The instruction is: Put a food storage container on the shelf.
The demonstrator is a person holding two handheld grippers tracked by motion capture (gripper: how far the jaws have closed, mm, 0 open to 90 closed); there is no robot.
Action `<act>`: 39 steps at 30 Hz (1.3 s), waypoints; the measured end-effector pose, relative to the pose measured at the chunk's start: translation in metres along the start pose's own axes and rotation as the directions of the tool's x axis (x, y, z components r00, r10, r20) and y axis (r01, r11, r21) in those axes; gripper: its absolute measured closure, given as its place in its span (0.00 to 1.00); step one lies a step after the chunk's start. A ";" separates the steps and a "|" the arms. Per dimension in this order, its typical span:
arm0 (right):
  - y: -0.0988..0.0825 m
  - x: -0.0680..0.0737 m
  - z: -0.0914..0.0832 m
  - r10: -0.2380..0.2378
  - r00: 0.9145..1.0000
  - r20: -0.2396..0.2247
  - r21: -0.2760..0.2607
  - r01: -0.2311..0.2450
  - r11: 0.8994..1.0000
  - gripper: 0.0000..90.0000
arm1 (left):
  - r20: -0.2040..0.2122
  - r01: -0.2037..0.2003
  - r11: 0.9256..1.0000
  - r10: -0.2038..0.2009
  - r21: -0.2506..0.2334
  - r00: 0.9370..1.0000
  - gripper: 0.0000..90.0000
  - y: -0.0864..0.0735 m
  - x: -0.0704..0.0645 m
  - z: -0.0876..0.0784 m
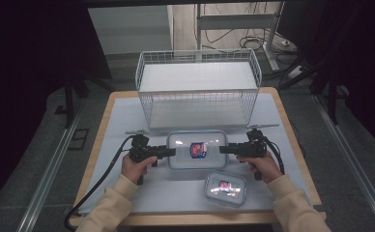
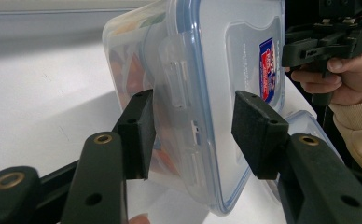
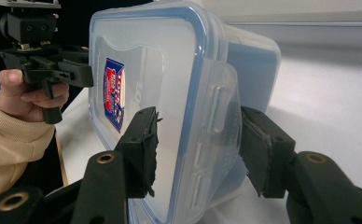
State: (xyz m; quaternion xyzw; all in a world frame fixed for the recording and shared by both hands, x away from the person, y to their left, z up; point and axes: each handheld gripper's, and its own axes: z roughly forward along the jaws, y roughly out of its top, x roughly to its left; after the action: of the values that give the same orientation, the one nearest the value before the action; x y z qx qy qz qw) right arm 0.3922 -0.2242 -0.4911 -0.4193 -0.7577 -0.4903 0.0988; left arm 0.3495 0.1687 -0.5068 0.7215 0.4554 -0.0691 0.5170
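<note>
Here each gripper has its jaws around one short end of the large lidded container (image 1: 197,149), which sits on the white table (image 1: 122,113) just near of the wire basket (image 1: 198,87). The left gripper (image 1: 172,151) stands about half open: in the left gripper view one pad lies against the container's body (image 2: 132,74), while the other sits over the lid with a thin gap that I cannot call closed or touching. The right gripper (image 1: 223,149) is about as wide; in the right gripper view its pads straddle the lid's side clip (image 3: 216,107), one close against the lid's top, the other near the clip's outer face, and firm contact cannot be told.

The container's long axis runs left to right across the table, lid up, its red and blue label (image 1: 197,149) at the middle. A smaller lidded container (image 1: 225,188) lies nearer, to the right, apart from both grippers.
</note>
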 end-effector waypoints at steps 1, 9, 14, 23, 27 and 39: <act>0.000 0.000 0.000 0.000 1.000 0.001 0.000 0.000 1.000 0.54 | -0.001 0.001 1.000 -0.001 0.001 1.000 0.56 0.000 0.000 0.000; 0.000 0.002 -0.001 0.025 1.000 0.008 -0.005 -0.025 1.000 0.55 | -0.009 0.011 1.000 -0.011 -0.023 1.000 0.57 0.001 -0.003 -0.001; -0.001 0.003 -0.001 0.027 1.000 0.004 -0.015 -0.027 1.000 0.56 | -0.024 -0.005 0.999 0.004 -0.039 1.000 0.57 0.003 -0.007 -0.004; 0.004 0.012 -0.007 -0.024 1.000 0.014 -0.038 0.024 0.999 0.56 | -0.029 -0.043 0.997 0.042 -0.063 0.999 0.58 0.007 -0.015 -0.010; 0.007 0.017 -0.011 -0.050 0.999 0.017 -0.051 0.050 0.997 0.56 | -0.034 -0.063 0.995 0.061 -0.071 0.998 0.58 0.010 -0.020 -0.013; 0.023 0.028 -0.025 -0.110 0.993 0.032 -0.096 0.112 0.989 0.56 | -0.042 -0.113 0.988 0.110 -0.104 0.993 0.58 0.027 -0.033 -0.019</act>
State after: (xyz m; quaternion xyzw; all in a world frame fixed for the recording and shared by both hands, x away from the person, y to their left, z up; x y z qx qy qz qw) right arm 0.3847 -0.2259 -0.4476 -0.3872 -0.7563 -0.5257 0.0407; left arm 0.3427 0.1636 -0.4606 0.7184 0.4267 -0.0026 0.5493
